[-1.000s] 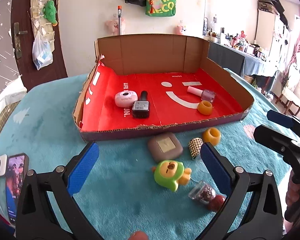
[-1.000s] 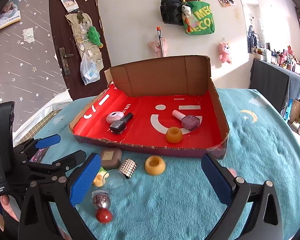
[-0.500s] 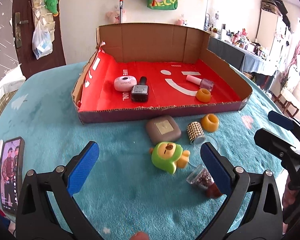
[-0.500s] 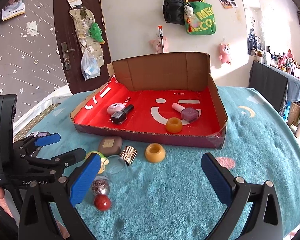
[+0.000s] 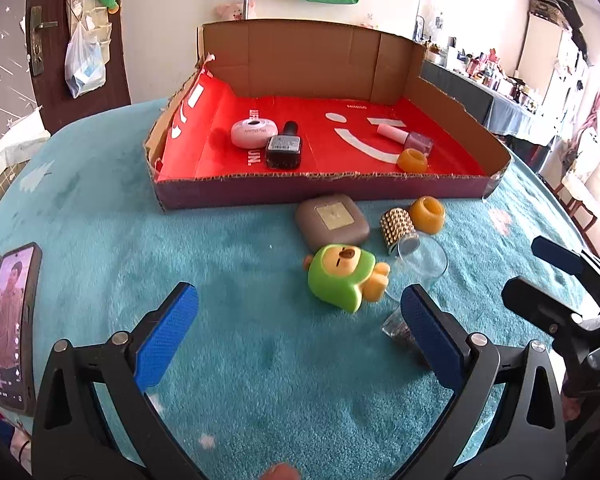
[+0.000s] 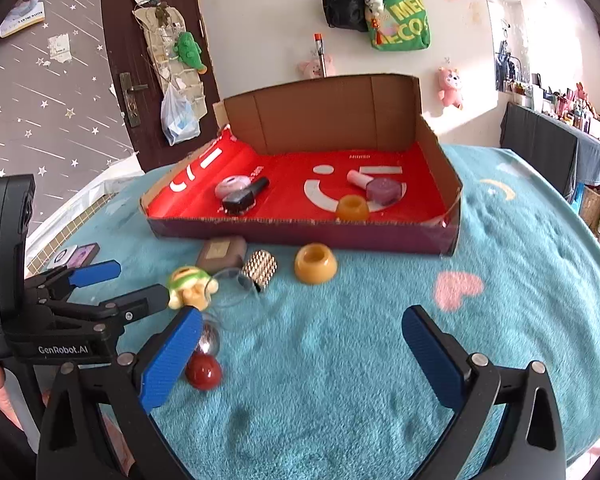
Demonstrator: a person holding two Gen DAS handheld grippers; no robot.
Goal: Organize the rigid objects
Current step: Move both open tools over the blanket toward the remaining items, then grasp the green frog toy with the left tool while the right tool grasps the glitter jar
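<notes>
While both grippers hang over the teal table w/ jaws wide and empty, the loose items sit just outside the red box's (image 5: 320,190) near wall, toward its right half. Left gripper (image 5: 298,326) faces the green toy (image 5: 342,276), which lies on its side: probably light, stiff, smooth, so grip across the body. Brown case (image 5: 332,222) is flat and low, awkward to pinch. Clear glass (image 5: 422,264) lies tipped beside the studded cap (image 5: 396,226); likely fragile, may roll. Right gripper (image 6: 302,356) has open table ahead; orange cup (image 6: 315,263) is near. Box floor has room mid and far, low near wall to clear.
</notes>
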